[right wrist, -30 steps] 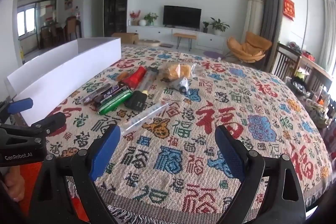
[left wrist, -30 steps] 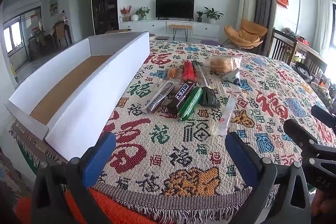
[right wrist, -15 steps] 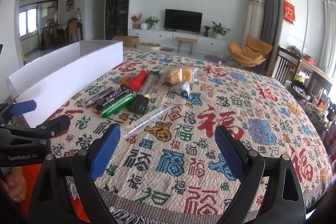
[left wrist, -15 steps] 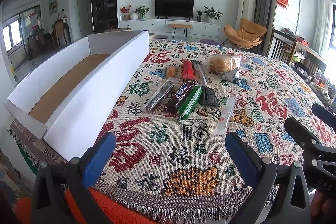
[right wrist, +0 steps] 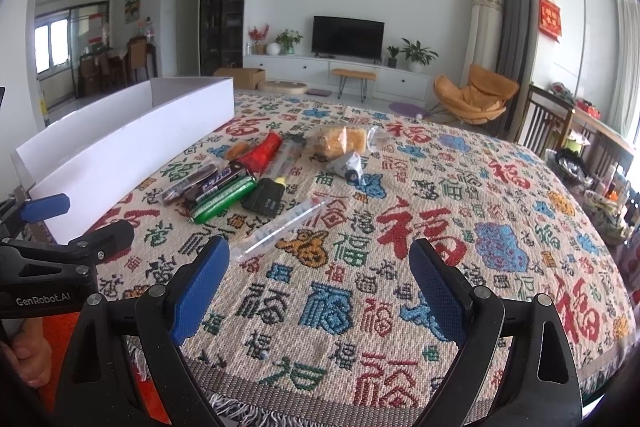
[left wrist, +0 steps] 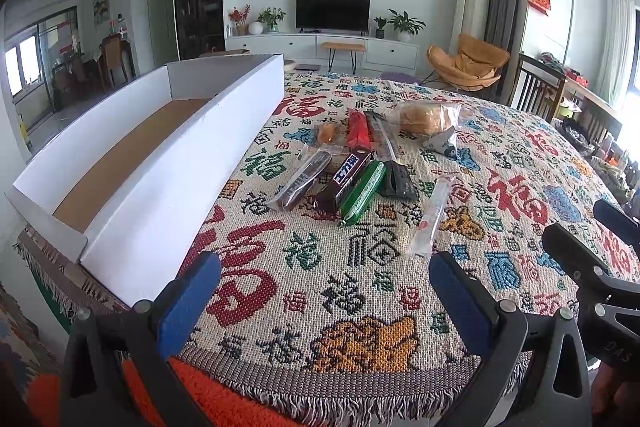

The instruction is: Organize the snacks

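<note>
1. Left wrist view: my left gripper (left wrist: 324,301) hung with jaws spread wide and empty over the table's near edge.
2. My right gripper (right wrist: 320,291) was likewise agape, holding nothing.
3. The snacks (left wrist: 352,171) lay clustered on the patterned cloth (left wrist: 360,259), just beside the empty white box (left wrist: 168,163).
4. I judged the clear tube snack (left wrist: 430,215) the best first pick: approach low and grip mid-length.
5. Both grippers were level, pointing forward.

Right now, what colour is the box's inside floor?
Brown cardboard; walls white. Left wrist view shows it best.
</note>
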Tool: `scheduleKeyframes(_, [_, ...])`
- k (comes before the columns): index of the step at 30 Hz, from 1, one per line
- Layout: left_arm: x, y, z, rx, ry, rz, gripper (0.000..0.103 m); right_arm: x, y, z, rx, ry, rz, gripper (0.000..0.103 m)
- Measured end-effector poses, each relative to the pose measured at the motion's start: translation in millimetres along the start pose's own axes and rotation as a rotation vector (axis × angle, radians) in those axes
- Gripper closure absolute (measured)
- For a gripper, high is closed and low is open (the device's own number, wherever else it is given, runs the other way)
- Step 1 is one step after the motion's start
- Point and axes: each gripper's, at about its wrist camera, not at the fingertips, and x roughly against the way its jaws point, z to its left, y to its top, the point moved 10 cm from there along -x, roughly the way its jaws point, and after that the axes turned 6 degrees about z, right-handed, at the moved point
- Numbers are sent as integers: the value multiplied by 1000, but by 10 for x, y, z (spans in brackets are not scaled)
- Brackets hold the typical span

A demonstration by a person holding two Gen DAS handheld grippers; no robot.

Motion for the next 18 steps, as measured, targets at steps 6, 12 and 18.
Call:
scheduleKeyframes(6, [-17,-12,-4,1,1,9,0,0,-5,16,1,5,-1,10])
scheduleKeyframes(12, [-18,-13,-4,1,0,9,0,-11,-8,44,7,11,2,10])
scheduleKeyframes(18, [-18,-15,-2,1,1,9,0,-15,-10,62,13,15,3,10])
